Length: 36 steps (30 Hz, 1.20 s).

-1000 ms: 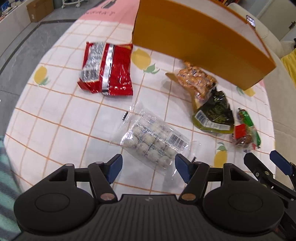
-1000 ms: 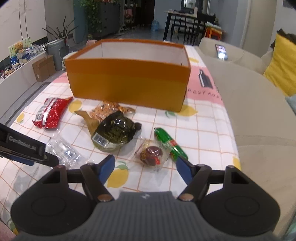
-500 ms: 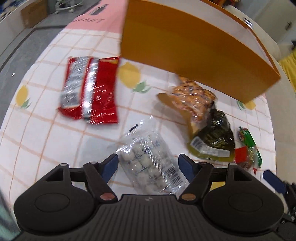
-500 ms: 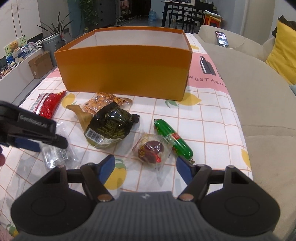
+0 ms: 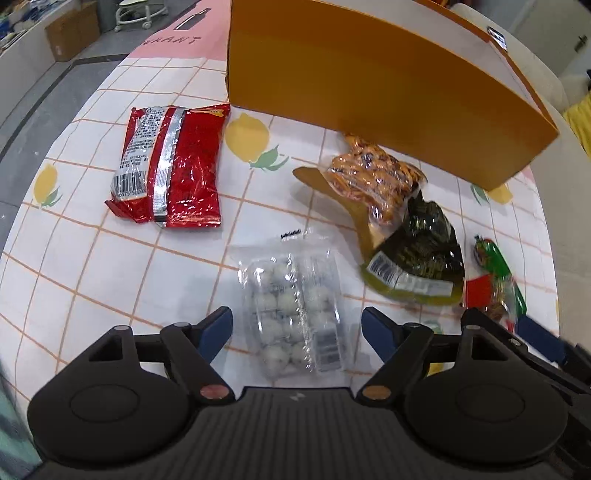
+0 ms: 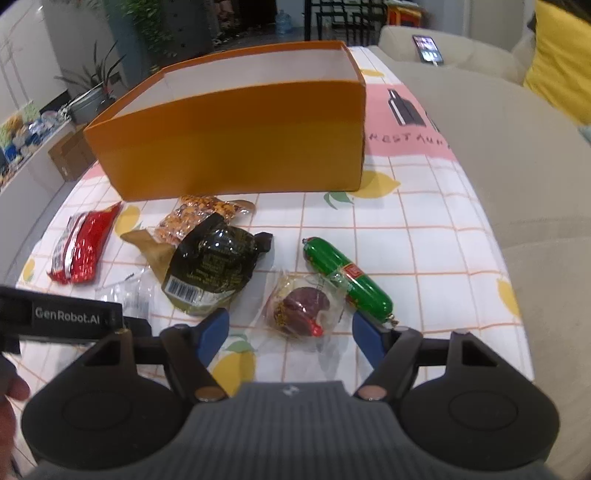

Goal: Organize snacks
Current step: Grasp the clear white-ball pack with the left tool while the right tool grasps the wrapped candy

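An open orange box [image 6: 229, 147] [image 5: 369, 88] stands at the back of the tablecloth, white inside, with nothing showing in it. Before it lie a red foil packet [image 5: 170, 162] [image 6: 83, 247], an orange nut bag [image 5: 376, 177] [image 6: 188, 218], a dark green pouch [image 5: 417, 258] [image 6: 212, 266], a green sausage [image 6: 347, 275] [image 5: 496, 258] and a clear wrapped brown sweet [image 6: 301, 308]. My left gripper [image 5: 297, 330] hangs over a clear pack of white balls [image 5: 295, 306]; its jaws are opening and stand either side without touching. My right gripper [image 6: 290, 328] is open around the brown sweet.
The table wears a white grid cloth [image 5: 92, 266] with lemon prints and a pink band. A beige sofa [image 6: 517, 155] runs along the right, with a phone [image 6: 426, 48] and a yellow cushion [image 6: 561, 55]. A cardboard carton [image 5: 70, 33] sits on the floor at left.
My left gripper's jaws have spread wider and it has closed in over the clear pack. The right gripper has moved in on the brown sweet and rolled, its opening unchanged.
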Each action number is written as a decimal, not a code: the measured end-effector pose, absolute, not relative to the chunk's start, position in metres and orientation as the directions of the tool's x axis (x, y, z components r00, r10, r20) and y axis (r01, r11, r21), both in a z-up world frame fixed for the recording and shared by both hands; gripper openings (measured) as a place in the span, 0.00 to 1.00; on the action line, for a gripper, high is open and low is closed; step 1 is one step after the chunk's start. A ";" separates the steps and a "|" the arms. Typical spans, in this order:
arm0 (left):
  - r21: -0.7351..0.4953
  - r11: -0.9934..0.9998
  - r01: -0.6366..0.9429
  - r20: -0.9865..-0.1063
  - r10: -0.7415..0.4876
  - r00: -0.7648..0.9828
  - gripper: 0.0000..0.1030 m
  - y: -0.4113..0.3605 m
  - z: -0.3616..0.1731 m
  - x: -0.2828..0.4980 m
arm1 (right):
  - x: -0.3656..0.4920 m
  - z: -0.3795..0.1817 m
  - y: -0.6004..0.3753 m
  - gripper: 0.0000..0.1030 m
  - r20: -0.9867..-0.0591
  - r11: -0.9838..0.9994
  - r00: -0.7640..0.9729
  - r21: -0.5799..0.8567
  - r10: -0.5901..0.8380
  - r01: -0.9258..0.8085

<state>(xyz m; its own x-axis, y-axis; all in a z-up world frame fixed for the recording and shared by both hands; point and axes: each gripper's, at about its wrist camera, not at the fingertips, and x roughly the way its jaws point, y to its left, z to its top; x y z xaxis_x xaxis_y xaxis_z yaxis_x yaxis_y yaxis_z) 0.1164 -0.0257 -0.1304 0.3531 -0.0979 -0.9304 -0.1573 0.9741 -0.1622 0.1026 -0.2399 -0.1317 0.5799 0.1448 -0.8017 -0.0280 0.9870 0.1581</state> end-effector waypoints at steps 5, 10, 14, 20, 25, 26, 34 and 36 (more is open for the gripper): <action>-0.072 0.989 -0.129 -0.939 -0.023 0.344 0.91 -0.040 -0.134 0.123 | 0.116 -0.138 -0.250 0.69 -0.811 0.975 0.565 0.215 0.150 0.049; 0.018 0.998 -0.062 -0.929 0.040 0.368 0.95 -0.051 -0.139 0.117 | 0.121 -0.144 -0.249 0.60 -0.822 0.981 0.555 0.188 0.132 0.046; 0.015 0.999 -0.050 -0.919 0.033 0.392 0.96 -0.045 -0.140 0.112 | 0.118 -0.149 -0.245 0.46 -0.832 0.989 0.542 0.148 0.118 0.013; 0.002 0.999 -0.032 -0.906 0.015 0.424 0.89 -0.037 -0.139 0.103 | 0.111 -0.151 -0.239 0.45 -0.828 0.994 0.551 0.105 0.103 -0.028; 0.004 1.000 0.001 -0.892 0.003 0.452 0.70 -0.039 -0.136 0.100 | 0.110 -0.147 -0.240 0.52 -0.807 0.997 0.585 0.068 0.080 -0.043; 0.004 1.000 0.007 -0.890 0.000 0.455 0.69 -0.040 -0.136 0.099 | 0.110 -0.145 -0.239 0.52 -0.800 0.997 0.595 0.059 0.077 -0.049; -0.022 0.999 0.038 -0.878 -0.037 0.477 0.63 -0.036 -0.134 0.093 | 0.105 -0.144 -0.234 0.45 -0.800 0.996 0.594 0.039 0.082 -0.085; -0.019 0.998 0.052 -0.876 -0.041 0.481 0.63 -0.035 -0.134 0.090 | 0.102 -0.145 -0.233 0.43 -0.803 0.995 0.590 0.033 0.083 -0.095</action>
